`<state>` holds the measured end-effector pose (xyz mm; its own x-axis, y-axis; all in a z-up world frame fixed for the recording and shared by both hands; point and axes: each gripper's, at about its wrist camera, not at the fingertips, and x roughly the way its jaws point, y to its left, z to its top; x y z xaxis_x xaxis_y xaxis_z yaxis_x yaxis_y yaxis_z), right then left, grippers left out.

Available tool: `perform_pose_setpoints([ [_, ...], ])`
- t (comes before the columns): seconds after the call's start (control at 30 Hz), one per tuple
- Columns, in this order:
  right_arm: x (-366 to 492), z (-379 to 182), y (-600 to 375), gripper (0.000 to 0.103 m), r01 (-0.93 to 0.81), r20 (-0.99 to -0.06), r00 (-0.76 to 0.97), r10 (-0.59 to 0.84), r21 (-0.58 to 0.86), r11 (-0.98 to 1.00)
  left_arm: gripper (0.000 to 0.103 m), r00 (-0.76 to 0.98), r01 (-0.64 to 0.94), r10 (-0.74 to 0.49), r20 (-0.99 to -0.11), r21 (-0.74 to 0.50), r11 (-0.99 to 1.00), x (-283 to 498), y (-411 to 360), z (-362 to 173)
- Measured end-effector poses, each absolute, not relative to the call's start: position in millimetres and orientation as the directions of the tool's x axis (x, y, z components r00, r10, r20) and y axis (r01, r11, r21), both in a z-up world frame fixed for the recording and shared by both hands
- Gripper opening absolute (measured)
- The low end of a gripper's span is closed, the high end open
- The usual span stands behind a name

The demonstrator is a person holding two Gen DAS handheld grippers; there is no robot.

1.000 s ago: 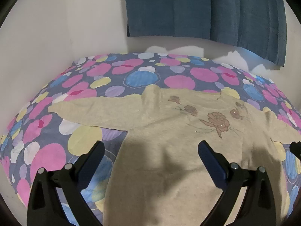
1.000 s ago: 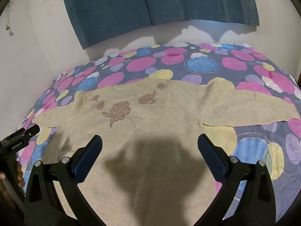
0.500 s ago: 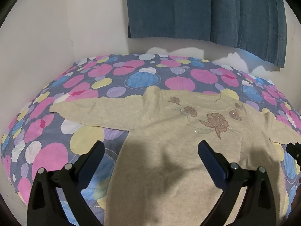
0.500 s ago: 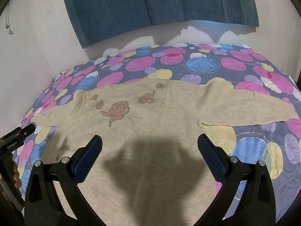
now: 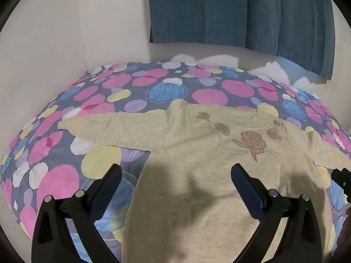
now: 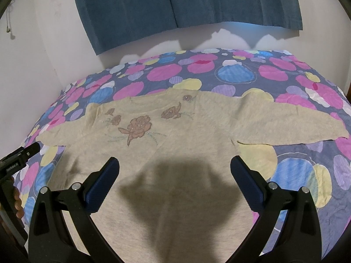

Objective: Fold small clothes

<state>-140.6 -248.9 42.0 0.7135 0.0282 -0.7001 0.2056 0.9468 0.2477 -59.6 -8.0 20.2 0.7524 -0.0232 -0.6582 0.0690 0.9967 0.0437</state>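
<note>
A small beige long-sleeved sweater (image 5: 197,157) (image 6: 175,144) with brown flower embroidery lies flat, front up, on the bed, both sleeves spread sideways. My left gripper (image 5: 176,173) hovers open above its lower left body, nothing between its fingers. Over the lower middle of the sweater my right gripper (image 6: 174,168) hangs open and empty too. The left sleeve (image 5: 114,129) reaches out left; the right sleeve (image 6: 296,125) reaches out right. The sweater's hem is hidden below both views.
The bedspread (image 5: 65,149) (image 6: 296,175) is purple-grey with pink, blue and yellow circles. White walls close the left and far sides, and a blue curtain (image 5: 241,11) hangs above. The other gripper (image 6: 15,164), with a hand holding it, shows at the left edge.
Both views have shifted slightly; the sweater sits a little lower and nearer in frame. Both grippers stay open and the sweater has not moved.
</note>
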Motion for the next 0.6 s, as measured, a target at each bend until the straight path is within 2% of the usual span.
perform_pose_setpoints([
  [0.6, -138.9, 40.3, -246.8, 0.101, 0.204, -0.702, 0.712, 0.028, 0.244, 0.948, 0.099, 0.751, 0.069, -0.024, -0.66, 0.041, 0.997, -62.0, -7.0, 22.1],
])
